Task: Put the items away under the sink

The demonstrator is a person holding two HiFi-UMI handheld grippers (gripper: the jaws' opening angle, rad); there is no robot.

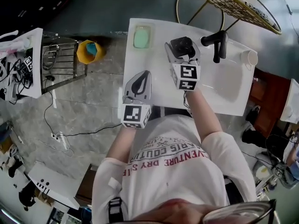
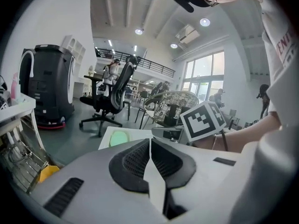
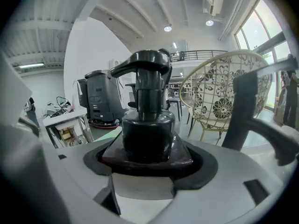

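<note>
My left gripper is pinched shut on nothing above the near edge of the white sink counter. Farther on, my right gripper clamps a dark plastic pump-top bottle over the counter, near the black tap.

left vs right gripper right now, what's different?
Jaws: the left gripper's are pressed together with nothing between them; the right gripper's are shut on a dark pump bottle.
Position: the left gripper sits at the left edge of the white counter, nearer the person; the right gripper is farther in, closer to the black faucet.
Shared: both are pale grey with dark pads and a marker cube.
</note>
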